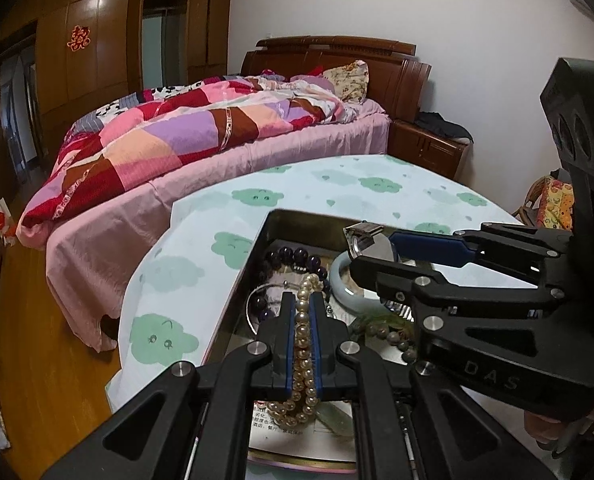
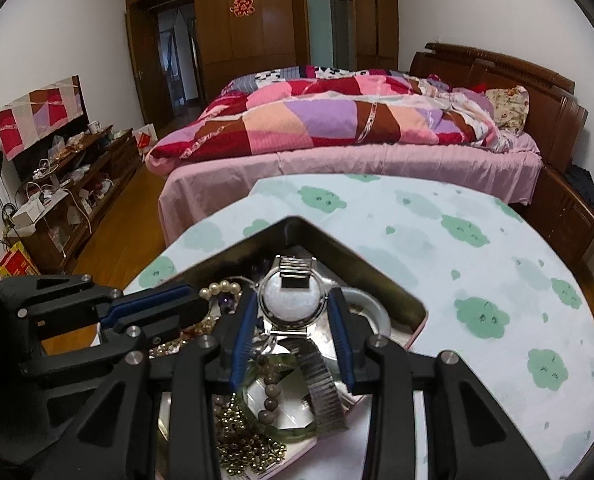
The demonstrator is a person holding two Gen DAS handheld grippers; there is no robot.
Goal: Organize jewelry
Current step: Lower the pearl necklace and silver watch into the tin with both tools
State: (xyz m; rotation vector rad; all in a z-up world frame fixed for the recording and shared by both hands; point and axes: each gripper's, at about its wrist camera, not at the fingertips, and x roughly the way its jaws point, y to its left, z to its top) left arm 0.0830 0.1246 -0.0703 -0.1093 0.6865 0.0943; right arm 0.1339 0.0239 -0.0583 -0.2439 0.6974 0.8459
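Over a metal tin (image 1: pixel 281 220) on a table spread with a cloud-print cloth (image 1: pixel 233 200), two hand-held grippers work side by side. At left, the left gripper (image 1: pixel 303 312) is clamped on a pearl strand (image 1: pixel 303 344), its blue pads pressing the beads from both sides while loops of the strand hang out below the fingers and more pearls bunch at the tips. Beneath it in the tin lie dark purple beads (image 1: pixel 297 258), a thin silver bangle (image 1: pixel 253 312) and, toward the right, a pale jade bangle (image 1: pixel 345 284). Further right, the right gripper (image 2: pixel 295 300) grasps a silver wristwatch (image 2: pixel 291 300) by the edges of its round case, the metal band (image 2: pixel 323 384) trailing down toward the camera; in the left wrist view the watch (image 1: pixel 371 242) sits just above the jade bangle. Below the watch a brown bead strand (image 2: pixel 271 384) crosses a green bangle (image 2: pixel 297 428), beside a heap of small gold beads (image 2: pixel 249 440). Whether the watch rests on the tin's contents or is lifted clear is hard to judge from either lens. A bed (image 2: pixel 357 152) with a patchwork quilt (image 2: pixel 329 120) fills the background.
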